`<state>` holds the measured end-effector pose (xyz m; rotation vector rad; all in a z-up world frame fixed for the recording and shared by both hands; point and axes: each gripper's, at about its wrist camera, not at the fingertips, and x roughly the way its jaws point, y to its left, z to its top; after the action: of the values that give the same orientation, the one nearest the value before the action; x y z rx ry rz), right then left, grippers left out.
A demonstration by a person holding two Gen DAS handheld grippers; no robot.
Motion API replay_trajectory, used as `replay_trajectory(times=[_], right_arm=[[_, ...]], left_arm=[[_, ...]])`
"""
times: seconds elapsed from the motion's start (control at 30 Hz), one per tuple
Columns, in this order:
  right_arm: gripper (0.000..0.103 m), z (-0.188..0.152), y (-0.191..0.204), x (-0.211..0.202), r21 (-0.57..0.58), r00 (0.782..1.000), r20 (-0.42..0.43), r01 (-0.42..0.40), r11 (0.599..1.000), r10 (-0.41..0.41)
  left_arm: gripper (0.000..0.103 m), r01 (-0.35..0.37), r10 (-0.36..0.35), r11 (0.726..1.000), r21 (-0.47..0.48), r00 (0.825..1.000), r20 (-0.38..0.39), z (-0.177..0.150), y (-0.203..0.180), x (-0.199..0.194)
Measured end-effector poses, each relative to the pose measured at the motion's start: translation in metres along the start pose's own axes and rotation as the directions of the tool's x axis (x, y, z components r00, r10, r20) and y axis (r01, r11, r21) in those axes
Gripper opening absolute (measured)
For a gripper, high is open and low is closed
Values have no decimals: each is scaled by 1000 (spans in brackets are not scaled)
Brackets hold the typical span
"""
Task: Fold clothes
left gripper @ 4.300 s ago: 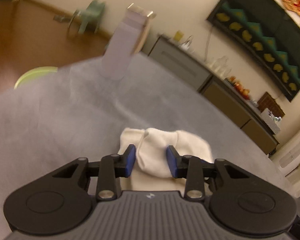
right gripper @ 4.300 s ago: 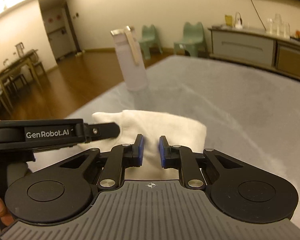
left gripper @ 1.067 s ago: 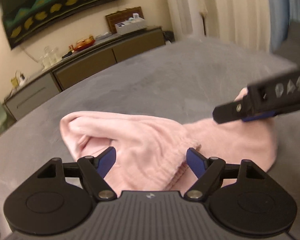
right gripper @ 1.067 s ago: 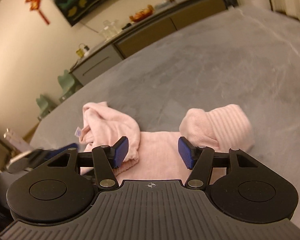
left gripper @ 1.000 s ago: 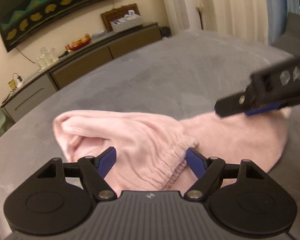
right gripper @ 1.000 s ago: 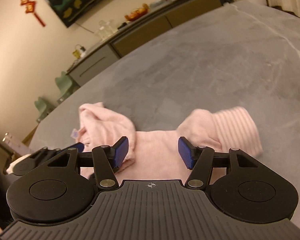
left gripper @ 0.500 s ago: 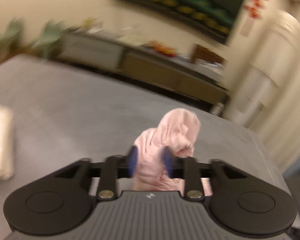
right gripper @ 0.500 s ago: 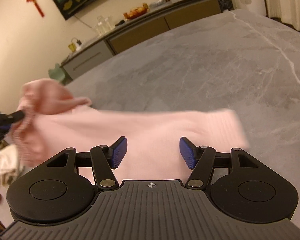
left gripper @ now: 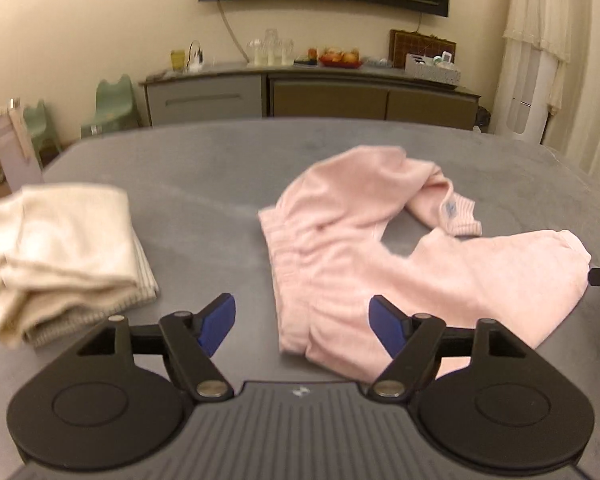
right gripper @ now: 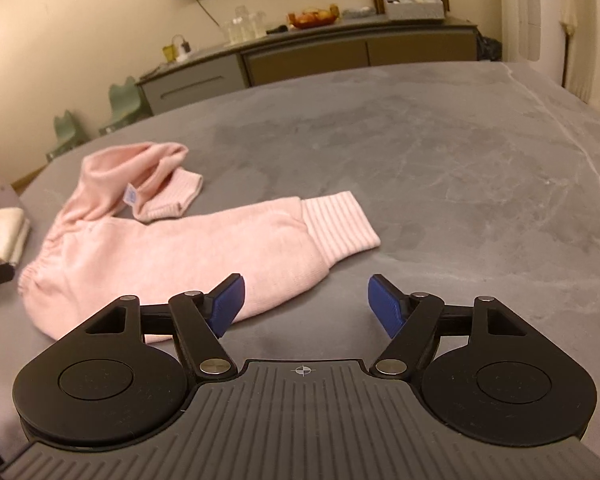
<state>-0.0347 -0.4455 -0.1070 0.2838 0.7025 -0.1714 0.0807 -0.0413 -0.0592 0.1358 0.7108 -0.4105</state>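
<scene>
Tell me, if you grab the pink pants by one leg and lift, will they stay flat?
Probably not. The pink pants look soft and already lie rumpled, one leg bent back on itself, so they would likely droop and hang. They seem light, and the ribbed cuff should give the fingers a fair hold.

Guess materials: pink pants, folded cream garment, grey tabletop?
Pink baby pants: soft knit, probably cotton or fleece; matte fuzzy surface, ribbed cuffs, gathered elastic waistband.
Folded cream garment: similar soft knit, matte; a finely ribbed or striped layer shows at its edge, though blur limits detail.
Grey tabletop: looks like stone or stone-look slab; pale veins, mottled patches, low sheen. Real stone versus laminate is unclear.
</scene>
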Motion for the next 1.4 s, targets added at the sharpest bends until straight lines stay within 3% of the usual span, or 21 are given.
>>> replay_trajectory(times=[0.07,0.13,0.17,0.2,0.23,0.27,0.43,0.57,0.73,0.77,0.8,0.87,0.97,1.0,1.03,1.07,1.13,1.2,1.27,1.4], right_arm=[[73,2,2,9,-1,1000,-8,13,1000,-13],[70,4,7,16,-27,1000,-1,23,999,-23],[63,4,10,18,-51,1000,4,28,998,-27],[55,4,13,20,-75,999,9,32,997,-31],[29,3,17,21,-107,999,15,38,994,-37],[9,3,20,21,-134,999,18,43,990,-41],[5,12,15,-2,-113,994,111,14,994,-1],[5,34,2,-61,-53,970,241,-22,998,34],[5,88,-3,-134,-58,928,369,-26,998,46],[5,98,-4,-148,-59,918,394,-27,998,48],[5,109,-5,-161,-60,908,415,-27,998,50],[5,140,-2,-144,-60,917,395,-32,998,53],[5,185,2,-118,-59,931,360,-39,998,58],[6,199,9,-89,-54,949,309,-55,997,70],[16,212,15,-60,-50,963,257,-71,996,81],[35,219,23,-26,-50,975,202,-82,995,91],[62,211,38,29,-71,990,131,-39,997,48],[60,186,51,52,-118,993,106,-31,993,43],[60,153,61,60,-134,987,75,-134,982,145],[60,96,91,78,-185,972,-11,-233,955,235]], left_arm=[[75,23,-23,1000,-11,1000,-16,0,3,12],[66,38,-38,999,-10,998,-42,-2,6,25],[41,41,-42,999,-10,997,-57,-5,6,30],[26,40,-40,999,-12,997,-61,-7,5,32],[23,43,-44,999,-12,998,-53,-7,4,33],[20,57,-58,998,-21,997,-55,-6,4,33],[17,197,-196,968,-152,980,26,13,18,-2],[16,354,-323,906,-230,932,165,47,28,-55],[16,515,-406,823,-240,828,385,124,30,-127],[16,512,-393,825,-241,825,406,140,29,-131],[16,494,-371,833,-249,832,412,155,28,-127],[16,440,-315,854,-279,862,397,184,28,-103],[17,294,-188,890,-348,933,308,215,25,-38],[21,240,-148,898,-370,955,258,218,25,-9],[22,184,-113,902,-389,973,199,216,29,18],[22,122,-73,907,-403,988,136,208,36,42],[22,75,-51,902,-425,996,68,181,51,67],[23,69,-53,907,-416,997,52,149,62,73],[24,54,-49,930,-363,999,22,123,64,75],[26,71,-79,963,-258,997,-20,92,56,81]])
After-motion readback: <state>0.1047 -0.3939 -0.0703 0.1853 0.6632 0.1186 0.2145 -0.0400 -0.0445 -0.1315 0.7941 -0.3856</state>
